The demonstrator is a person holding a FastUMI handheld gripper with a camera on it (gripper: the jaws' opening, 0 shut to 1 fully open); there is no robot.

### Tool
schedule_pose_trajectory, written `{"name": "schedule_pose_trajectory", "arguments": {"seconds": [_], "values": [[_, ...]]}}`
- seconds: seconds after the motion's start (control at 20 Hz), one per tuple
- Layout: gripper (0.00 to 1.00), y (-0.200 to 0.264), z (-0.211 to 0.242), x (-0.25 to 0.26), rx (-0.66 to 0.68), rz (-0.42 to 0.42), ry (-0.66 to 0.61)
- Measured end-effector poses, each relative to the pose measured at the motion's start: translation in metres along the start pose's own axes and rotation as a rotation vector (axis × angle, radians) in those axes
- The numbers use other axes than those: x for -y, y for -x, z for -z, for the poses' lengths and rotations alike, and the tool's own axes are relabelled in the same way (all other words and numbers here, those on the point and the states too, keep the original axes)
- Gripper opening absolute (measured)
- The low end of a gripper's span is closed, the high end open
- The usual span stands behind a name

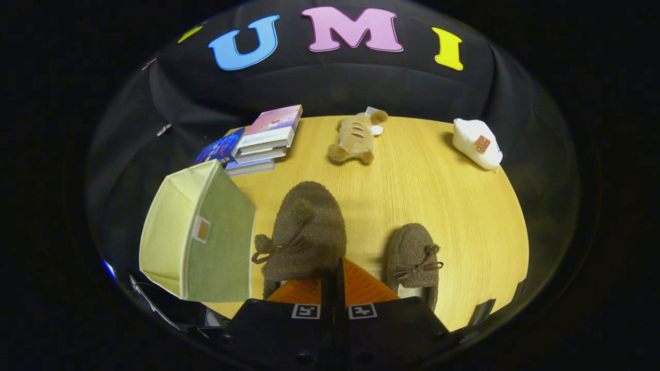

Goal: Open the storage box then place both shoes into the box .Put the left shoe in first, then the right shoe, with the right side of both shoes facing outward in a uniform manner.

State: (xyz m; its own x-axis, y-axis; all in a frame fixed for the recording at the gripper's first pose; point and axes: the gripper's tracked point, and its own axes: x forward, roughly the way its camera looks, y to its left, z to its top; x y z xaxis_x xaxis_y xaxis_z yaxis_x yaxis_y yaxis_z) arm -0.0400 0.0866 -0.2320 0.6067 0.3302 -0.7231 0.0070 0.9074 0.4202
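Gripper [334, 278] fingers nearly closed, pinching the heel of our fuzzy brown left shoe [308, 232]; matching right shoe [412, 257] alongside on wooden desk [454, 206], green fabric storage box [201, 237] beside.

We look from a single fisheye camera riding on the gripper [333, 281], aimed forward along its two fingers and tilted down onto the wooden table [454, 206] from above. The fingers rise at the foot of our view, closed together with a brown fuzzy shoe [309, 232] held up close ahead of them, so it looms large. The second shoe [412, 255] lies just to the right of the fingers on the table. The storage box [198, 237] stands near on the left. Far beyond, at the table's back edge, we see a stack of books [258, 141], a plush toy [356, 138] and a white pouch [477, 143], with the booth wall behind.
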Motion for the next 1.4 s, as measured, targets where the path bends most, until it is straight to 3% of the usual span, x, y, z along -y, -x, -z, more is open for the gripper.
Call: {"name": "schedule_pose_trajectory", "arguments": {"seconds": [0.35, 0.7, 1.0, 1.4], "values": [[0.05, 0.028, -0.045, -0.095, 0.024, -0.145, -0.052], [0.05, 0.022, -0.050, -0.195, -0.009, -0.252, -0.047], [0.05, -0.007, -0.028, -0.261, -0.081, -0.264, -0.045], [0.05, -0.046, -0.002, -0.296, -0.133, -0.217, -0.005]]}}
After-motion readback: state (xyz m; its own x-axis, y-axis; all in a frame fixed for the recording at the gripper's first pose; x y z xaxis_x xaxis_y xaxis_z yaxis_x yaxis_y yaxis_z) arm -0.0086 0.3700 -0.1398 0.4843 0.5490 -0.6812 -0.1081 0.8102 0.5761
